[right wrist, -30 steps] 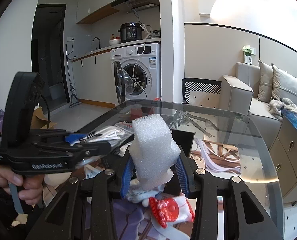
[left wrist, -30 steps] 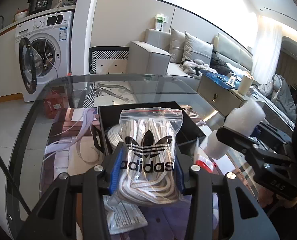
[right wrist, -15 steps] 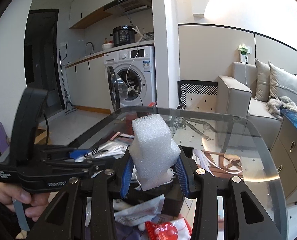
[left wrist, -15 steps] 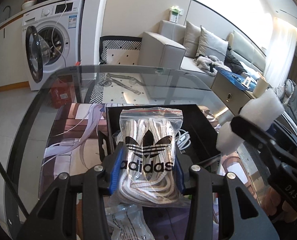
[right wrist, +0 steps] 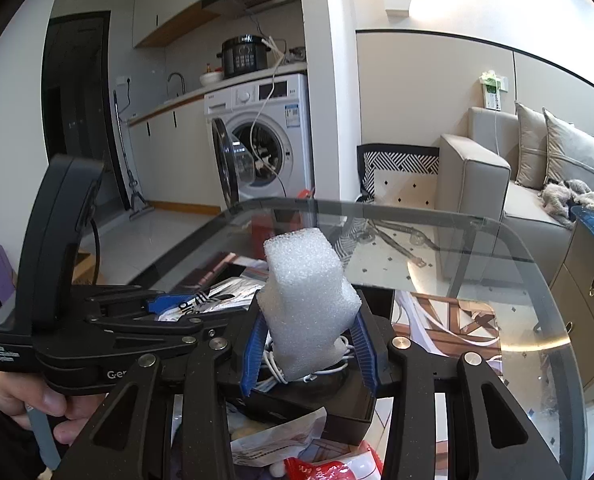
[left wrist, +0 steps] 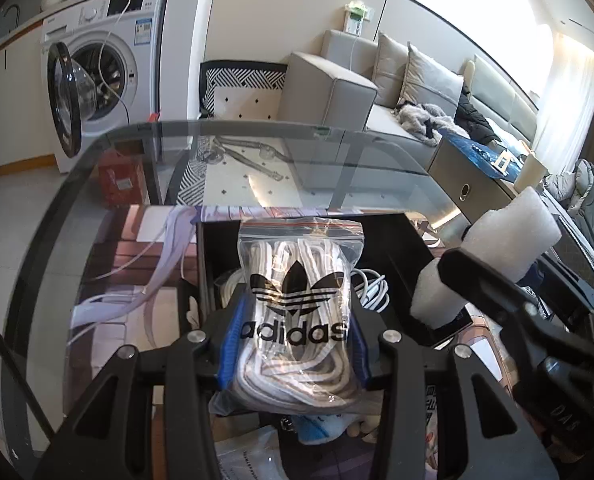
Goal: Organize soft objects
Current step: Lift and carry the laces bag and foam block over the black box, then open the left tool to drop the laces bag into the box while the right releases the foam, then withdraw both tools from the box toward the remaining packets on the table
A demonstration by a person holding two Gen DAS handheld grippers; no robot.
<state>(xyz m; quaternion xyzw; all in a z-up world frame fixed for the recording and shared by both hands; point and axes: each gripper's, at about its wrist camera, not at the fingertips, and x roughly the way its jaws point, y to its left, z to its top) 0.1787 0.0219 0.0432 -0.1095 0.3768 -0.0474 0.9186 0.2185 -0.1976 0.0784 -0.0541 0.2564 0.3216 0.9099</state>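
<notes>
My left gripper (left wrist: 295,334) is shut on a clear zip bag of white laces with a black adidas logo (left wrist: 297,300), held over the near part of a black box (left wrist: 411,248) on the glass table. Inside the box lies a white cable (left wrist: 371,284). My right gripper (right wrist: 309,344) is shut on a white foam block (right wrist: 307,300), which also hangs over the black box (right wrist: 337,408). In the left wrist view the foam block (left wrist: 509,240) and right gripper show at the right. In the right wrist view the left gripper (right wrist: 161,308) with the bag is at the left, held by a hand (right wrist: 37,404).
Loose packets, one red (right wrist: 321,468), lie at the near edge of the round glass table (right wrist: 537,280). White ribbons (left wrist: 137,280) lie left of the box. Beyond the table stand a washing machine (left wrist: 105,72) with its door open and a grey sofa (left wrist: 337,88).
Both grippers have moved forward over the table, so the bag and the foam block now hang over the black box. Neither grip has altered.
</notes>
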